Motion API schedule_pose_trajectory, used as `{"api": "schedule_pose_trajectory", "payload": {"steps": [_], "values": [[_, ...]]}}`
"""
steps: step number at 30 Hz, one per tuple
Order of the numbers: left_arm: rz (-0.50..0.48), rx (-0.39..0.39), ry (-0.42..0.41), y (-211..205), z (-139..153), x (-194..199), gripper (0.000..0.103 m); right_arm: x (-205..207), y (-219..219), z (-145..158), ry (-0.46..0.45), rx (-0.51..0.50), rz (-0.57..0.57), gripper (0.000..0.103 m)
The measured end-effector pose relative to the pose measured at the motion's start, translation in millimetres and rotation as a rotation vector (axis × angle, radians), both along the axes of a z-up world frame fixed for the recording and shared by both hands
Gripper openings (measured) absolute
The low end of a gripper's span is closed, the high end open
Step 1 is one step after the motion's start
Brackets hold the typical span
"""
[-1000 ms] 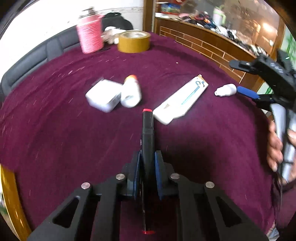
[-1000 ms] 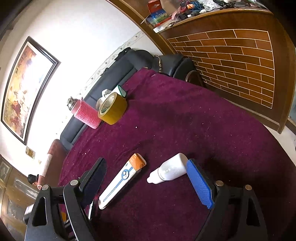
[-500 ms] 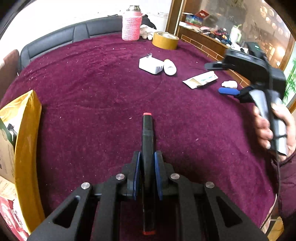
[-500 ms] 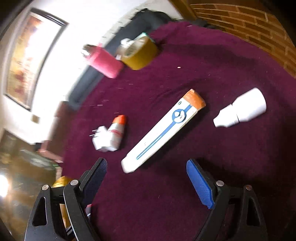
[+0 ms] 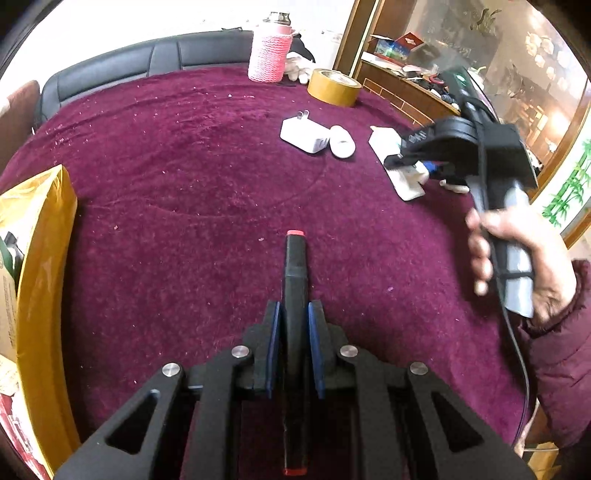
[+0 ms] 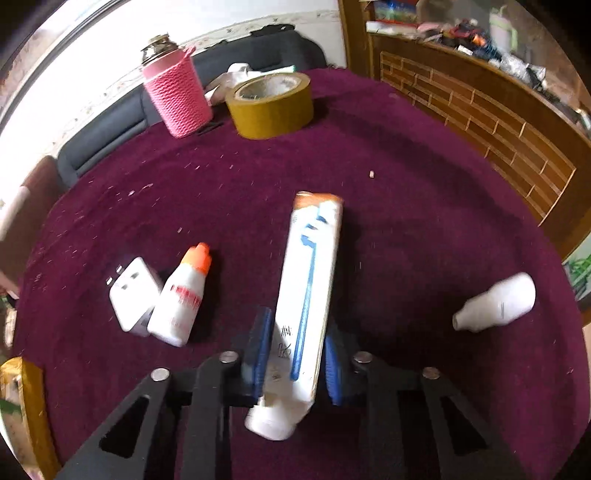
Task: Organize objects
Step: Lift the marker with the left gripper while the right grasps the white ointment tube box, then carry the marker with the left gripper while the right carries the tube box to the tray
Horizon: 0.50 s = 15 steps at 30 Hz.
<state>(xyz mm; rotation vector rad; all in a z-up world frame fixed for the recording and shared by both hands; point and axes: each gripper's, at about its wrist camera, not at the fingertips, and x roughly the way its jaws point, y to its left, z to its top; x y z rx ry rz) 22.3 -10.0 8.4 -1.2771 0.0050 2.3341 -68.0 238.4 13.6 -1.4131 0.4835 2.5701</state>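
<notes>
Maroon-clothed worktop [image 5: 184,177] under both tools, left gripper [image 5: 294,325] jaws clamped on a black red-tipped marker [image 5: 294,266], right gripper [image 6: 295,354] jaws closing around a white blue-striped tube [image 6: 310,280], glue bottle [image 6: 184,295] and charger [image 6: 131,291] left of them.

A round table [image 5: 192,177] covered with dark red plush cloth filled most of the room. Behind it stood a black leather sofa [image 5: 122,70] against a white wall [image 6: 258,14]. On the right was a wooden counter [image 6: 480,122] with a brick pattern, cluttered on top. Daylight was bright on the wall.
</notes>
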Motion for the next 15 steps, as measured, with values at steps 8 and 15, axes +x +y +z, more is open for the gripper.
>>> {"api": "schedule_pose_trajectory", "payload": {"steps": [8,15], "values": [[0.020,0.034,-0.051,-8.2,0.0,12.9,0.014,71.4,-19.6,0.5,-0.024,-0.032,0.168,0.021],[-0.009,-0.076,0.009,22.6,1.8,17.5,0.042,70.9,-27.6,0.2,-0.026,0.018,0.188,0.025]]}}
